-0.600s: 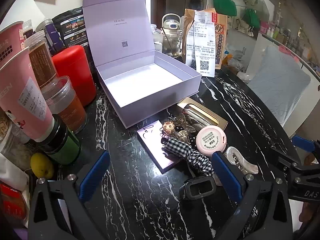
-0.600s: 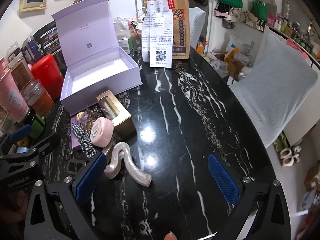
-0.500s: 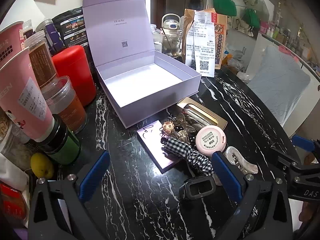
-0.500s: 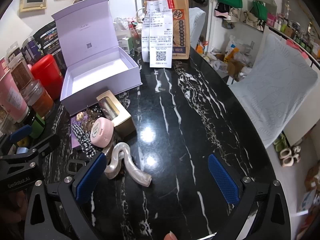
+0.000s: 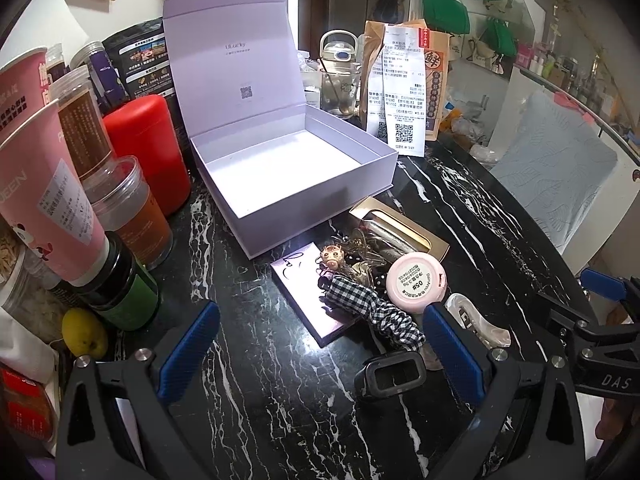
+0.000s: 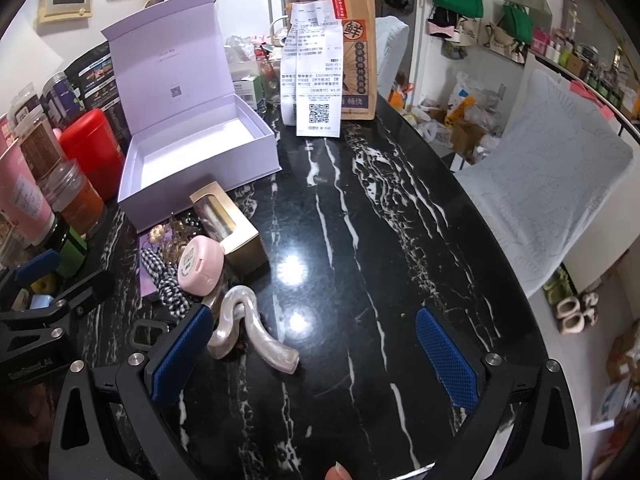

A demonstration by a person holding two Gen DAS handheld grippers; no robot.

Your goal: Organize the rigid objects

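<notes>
An open lilac gift box [image 5: 288, 168] [image 6: 200, 160] with its lid up sits on the black marble table [image 5: 260, 380] [image 6: 360, 240]. In front of it lies a small heap: a gold window box [image 5: 400, 228] [image 6: 236, 224], a round pink compact [image 5: 416, 282] [image 6: 200, 266], a checked scrunchie [image 5: 372, 312] [image 6: 168, 284], a lilac card [image 5: 304, 288], a pig charm [image 5: 332, 256], a pearly hair claw [image 6: 248, 328] [image 5: 476, 324] and a black buckle [image 5: 392, 376]. My left gripper [image 5: 320, 354] hovers open just short of the heap. My right gripper [image 6: 312, 354] stands open to the heap's right, holding nothing.
Jars, pink tubes [image 5: 44, 208], a red canister [image 5: 148, 152] and a lemon [image 5: 84, 332] crowd the left side. A paper bag with receipts [image 6: 332, 64] and a glass jug [image 5: 336, 80] stand behind the box. A chair with a pale cover [image 6: 560, 184] is at the right.
</notes>
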